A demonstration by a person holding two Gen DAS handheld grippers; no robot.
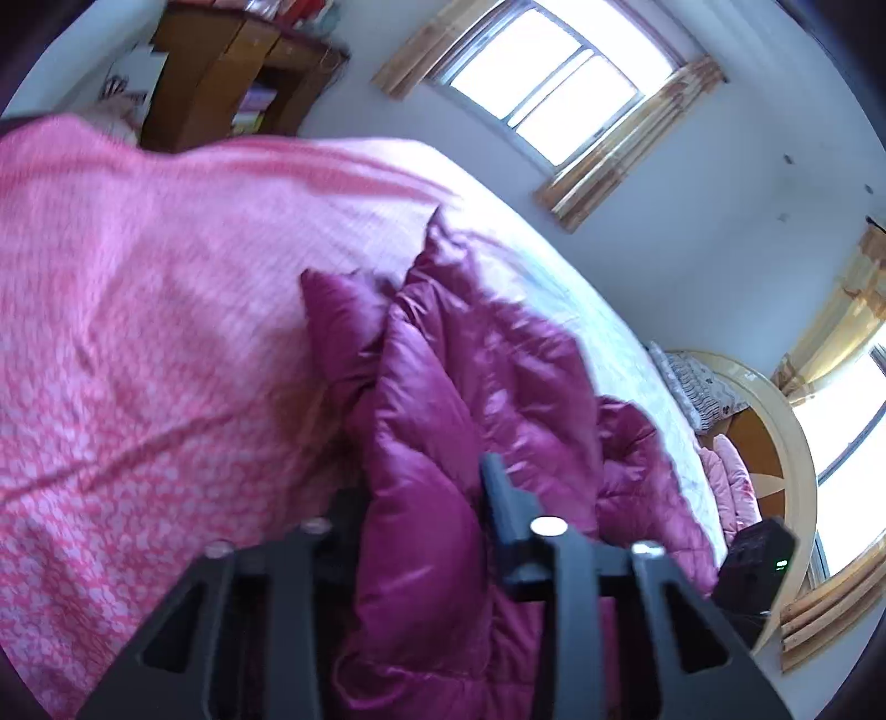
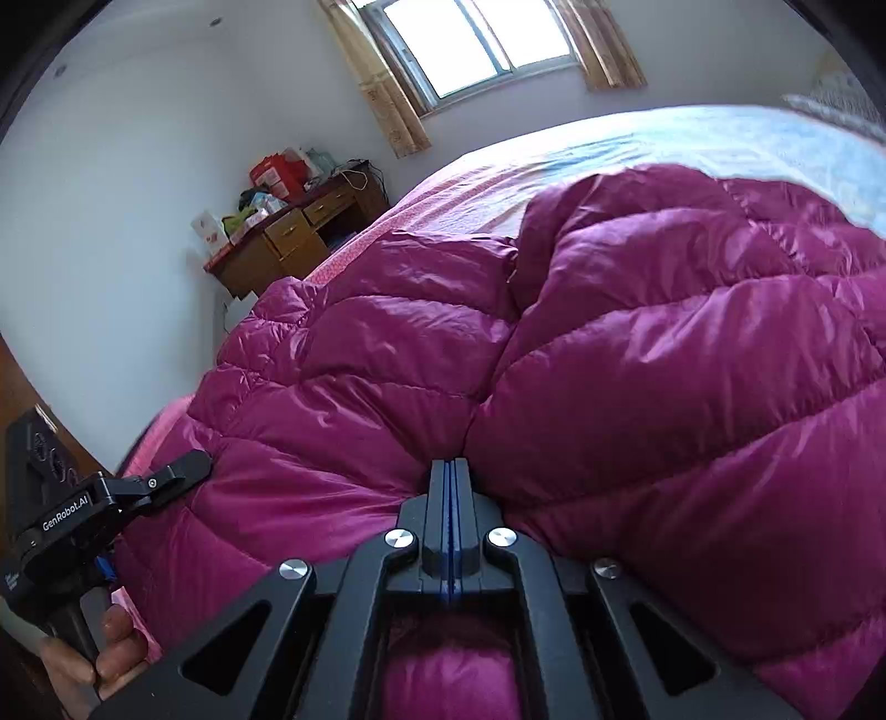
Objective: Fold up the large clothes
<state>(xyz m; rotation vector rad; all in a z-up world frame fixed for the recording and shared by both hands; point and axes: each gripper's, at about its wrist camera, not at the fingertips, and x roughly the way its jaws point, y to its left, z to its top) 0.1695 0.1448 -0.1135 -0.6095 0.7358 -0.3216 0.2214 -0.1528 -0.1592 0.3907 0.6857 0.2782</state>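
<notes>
A magenta quilted puffer jacket (image 2: 637, 360) lies bunched on the bed. In the right wrist view my right gripper (image 2: 449, 471) has its fingers pressed flat together, and the fabric's creases converge at the tips where a fold is pinched. In the left wrist view a thick ridge of the jacket (image 1: 443, 387) fills the gap between the fingers of my left gripper (image 1: 415, 482), which is shut on it. Its left finger is partly buried in fabric. The left gripper (image 2: 177, 471) also shows at the jacket's left edge, held by a hand (image 2: 111, 637).
The bed carries a pink patterned sheet (image 1: 138, 332) and a pale blue cover (image 2: 664, 138). A wooden desk (image 2: 293, 232) piled with boxes stands by the wall under a window (image 2: 476, 44). A rounded headboard (image 1: 797, 443) and pillow sit at the bed's far end.
</notes>
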